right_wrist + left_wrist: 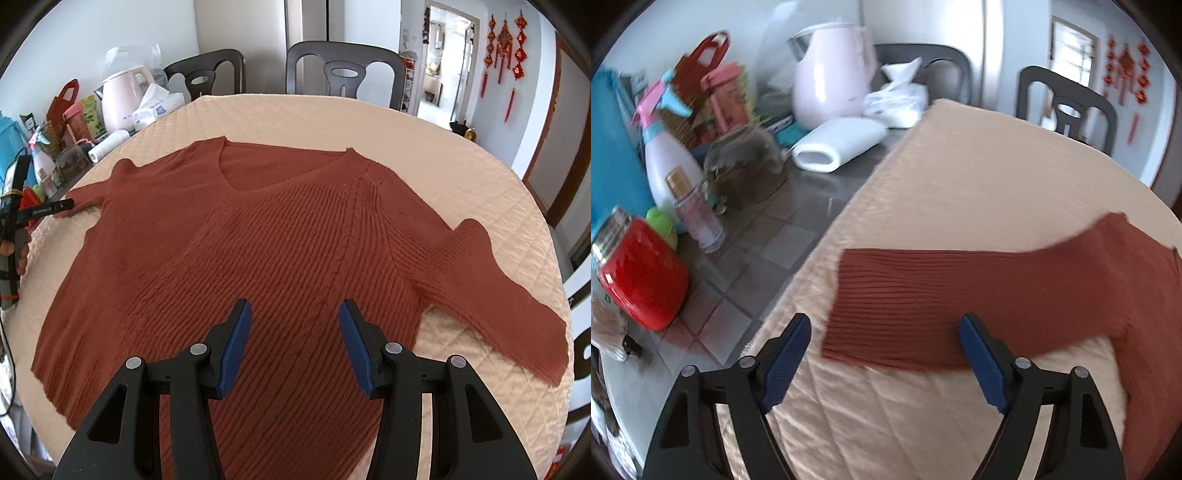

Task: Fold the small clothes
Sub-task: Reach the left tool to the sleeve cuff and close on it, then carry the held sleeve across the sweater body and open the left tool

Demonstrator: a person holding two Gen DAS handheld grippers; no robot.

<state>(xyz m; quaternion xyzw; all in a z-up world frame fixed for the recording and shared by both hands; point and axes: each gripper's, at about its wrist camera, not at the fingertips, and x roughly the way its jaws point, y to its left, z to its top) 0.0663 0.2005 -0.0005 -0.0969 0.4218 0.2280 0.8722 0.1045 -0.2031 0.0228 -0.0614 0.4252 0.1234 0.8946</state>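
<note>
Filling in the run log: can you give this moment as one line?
stage: before first fold | sweater: flat on quilted cover | left gripper: open at sleeve end | right gripper: open above sweater

- We see a home dining room: dark dining chairs (341,70) stand behind a quilt-covered desk (369,122).
- We see a pink kettle (831,74), a spray bottle (666,155), and red festive wall ornaments (504,44).

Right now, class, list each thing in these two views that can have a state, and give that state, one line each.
sweater: spread flat, unfolded, sleeves out.
left tool: open, holding nothing, at the left sleeve cuff.
right tool: open, holding nothing, over the sweater body.
white roll: lying on its side.
red jar: lid on.
</note>
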